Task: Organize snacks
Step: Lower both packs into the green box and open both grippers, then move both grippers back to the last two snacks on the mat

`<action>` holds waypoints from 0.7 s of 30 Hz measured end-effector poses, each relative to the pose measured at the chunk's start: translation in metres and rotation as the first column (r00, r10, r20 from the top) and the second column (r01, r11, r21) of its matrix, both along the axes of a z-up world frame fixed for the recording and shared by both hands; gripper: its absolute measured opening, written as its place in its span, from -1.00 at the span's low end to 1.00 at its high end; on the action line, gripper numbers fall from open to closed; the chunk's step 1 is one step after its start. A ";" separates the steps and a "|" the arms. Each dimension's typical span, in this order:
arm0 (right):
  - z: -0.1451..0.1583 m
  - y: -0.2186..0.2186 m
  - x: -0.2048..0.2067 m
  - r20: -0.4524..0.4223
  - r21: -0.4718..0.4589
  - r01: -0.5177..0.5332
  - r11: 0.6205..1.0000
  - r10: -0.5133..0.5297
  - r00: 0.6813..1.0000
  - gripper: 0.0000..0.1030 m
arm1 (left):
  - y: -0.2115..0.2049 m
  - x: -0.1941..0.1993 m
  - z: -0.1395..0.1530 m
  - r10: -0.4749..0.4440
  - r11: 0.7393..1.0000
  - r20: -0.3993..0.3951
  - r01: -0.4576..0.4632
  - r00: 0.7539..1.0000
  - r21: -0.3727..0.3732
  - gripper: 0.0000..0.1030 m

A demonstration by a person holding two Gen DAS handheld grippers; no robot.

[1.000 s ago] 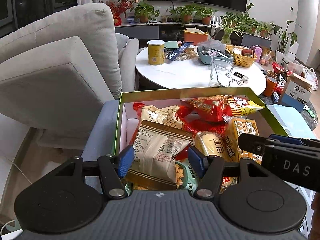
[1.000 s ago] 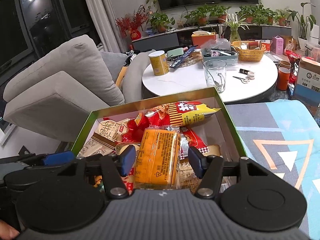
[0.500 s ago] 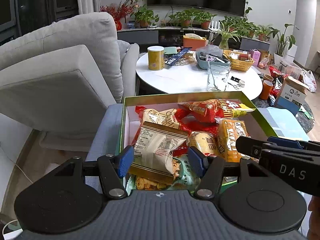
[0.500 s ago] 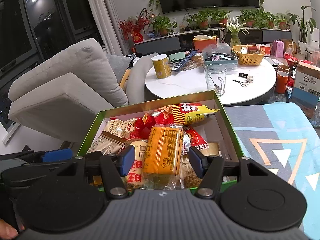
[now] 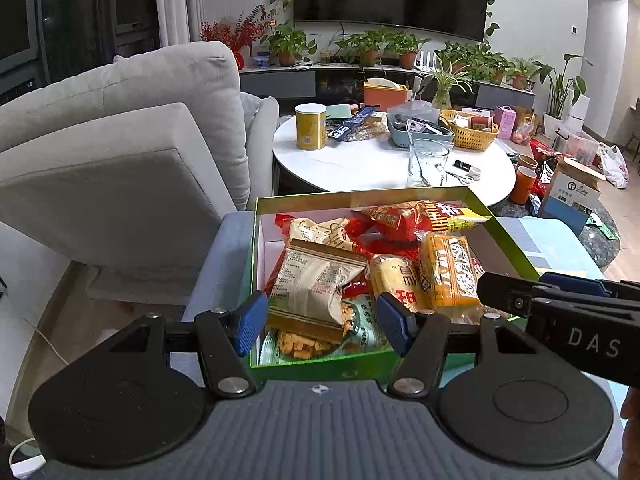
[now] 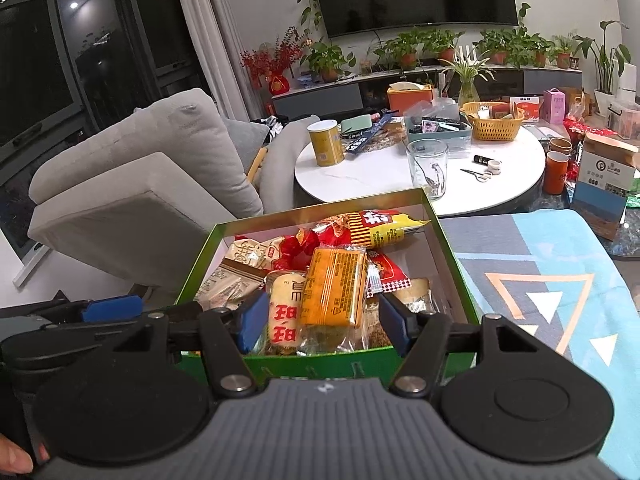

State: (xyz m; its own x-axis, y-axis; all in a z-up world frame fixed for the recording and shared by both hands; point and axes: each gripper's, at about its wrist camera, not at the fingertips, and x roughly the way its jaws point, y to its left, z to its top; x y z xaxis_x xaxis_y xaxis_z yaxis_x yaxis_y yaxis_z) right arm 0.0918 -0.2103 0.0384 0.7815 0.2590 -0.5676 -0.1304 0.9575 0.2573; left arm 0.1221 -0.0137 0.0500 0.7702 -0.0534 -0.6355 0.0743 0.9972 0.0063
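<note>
A green box full of snack packets sits on a blue patterned cushion. A beige packet, a yellow-orange packet and a red-and-yellow bag lie on top. My left gripper is open and empty, above the box's near edge over the beige packet. My right gripper is open and empty, above the near edge over the orange packet. It shows from the side in the left wrist view.
A grey sofa stands to the left. A round white table behind the box holds a yellow can, a glass mug, baskets and small items. A cardboard box and cups stand right.
Both grippers have drawn back and risen from the box, which now appears smaller and farther. Both stayed open and empty. The snacks have not moved.
</note>
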 end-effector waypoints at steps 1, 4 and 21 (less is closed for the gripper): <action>0.000 0.000 -0.003 0.002 0.000 0.001 1.000 -0.001 1.000 0.33 | 0.000 -0.002 0.000 -0.001 1.000 0.000 0.001 1.000 0.001 0.13; 0.000 -0.001 -0.009 0.003 -0.002 0.001 1.000 -0.001 1.000 0.34 | 0.001 -0.009 0.000 -0.002 1.000 -0.001 0.002 1.000 0.005 0.13; -0.009 -0.004 -0.036 -0.022 0.000 0.003 1.000 -0.003 1.000 0.36 | 0.008 -0.049 -0.011 -0.002 1.000 -0.024 0.003 1.000 0.009 0.21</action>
State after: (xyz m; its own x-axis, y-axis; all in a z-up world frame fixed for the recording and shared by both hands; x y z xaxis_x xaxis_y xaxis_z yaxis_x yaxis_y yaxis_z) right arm 0.0554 -0.2138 0.0291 0.7696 0.2571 -0.5845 -0.1221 0.9577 0.2605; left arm 0.0733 -0.0052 0.0388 0.7545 -0.0493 -0.6545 0.0770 0.9969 0.0137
